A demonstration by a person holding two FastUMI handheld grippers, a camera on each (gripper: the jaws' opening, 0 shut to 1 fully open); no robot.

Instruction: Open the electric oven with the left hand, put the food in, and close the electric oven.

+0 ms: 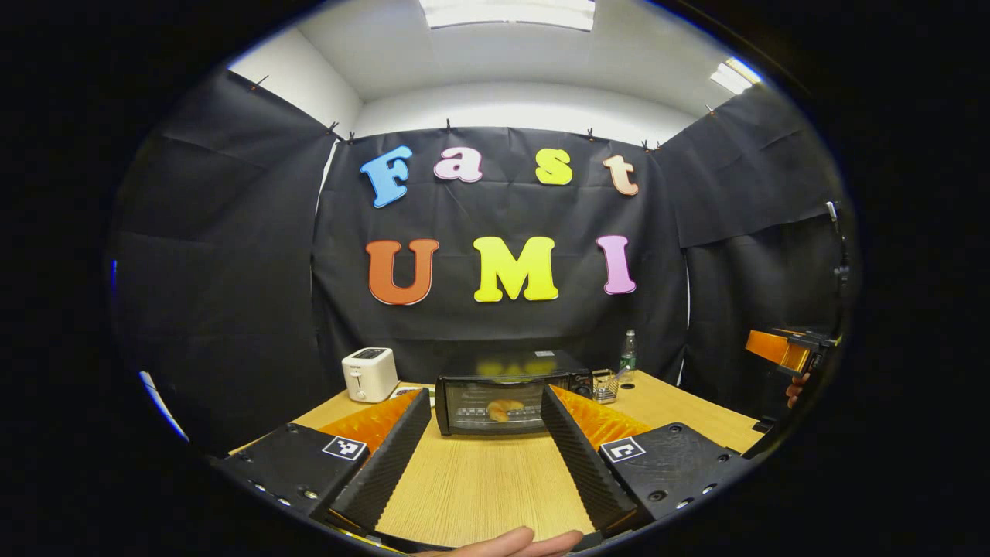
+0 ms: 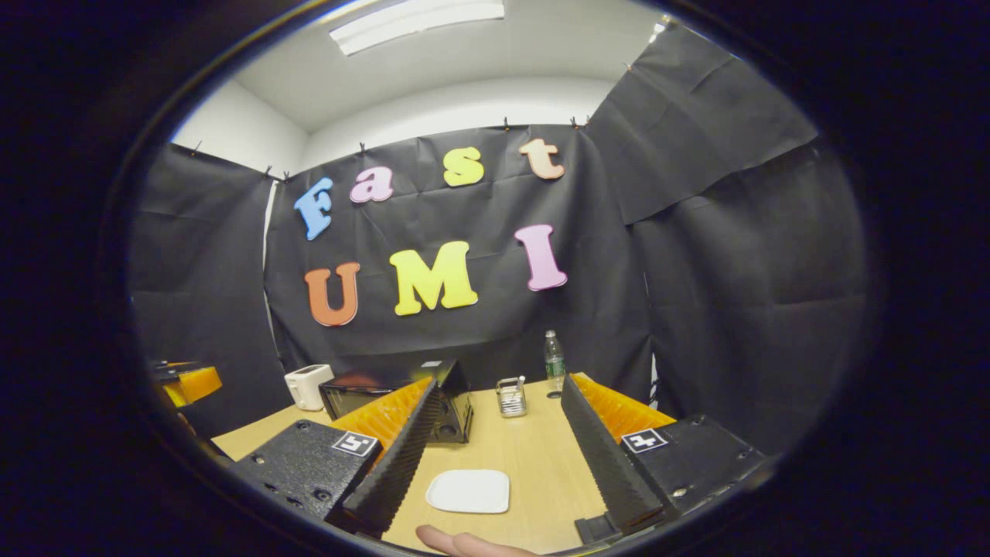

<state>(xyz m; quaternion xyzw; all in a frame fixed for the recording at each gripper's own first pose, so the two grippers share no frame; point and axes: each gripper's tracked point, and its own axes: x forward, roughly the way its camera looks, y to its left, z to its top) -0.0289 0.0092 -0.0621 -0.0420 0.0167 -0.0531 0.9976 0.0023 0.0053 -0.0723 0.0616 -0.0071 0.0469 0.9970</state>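
Now both grippers [image 1: 483,449] [image 2: 495,449] gape, holding nothing — food [image 1: 504,408] inside the closed oven [image 1: 506,394].

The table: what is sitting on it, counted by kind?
Oven: 1
Toaster: 1
Water bottle: 1
Wire basket: 1
White plate: 1
Food, seen through the oven door: 1
Total: 6

Both views look from the table's near edge toward the far edge, sharing the oven [image 1: 503,394] [image 2: 363,396] there.
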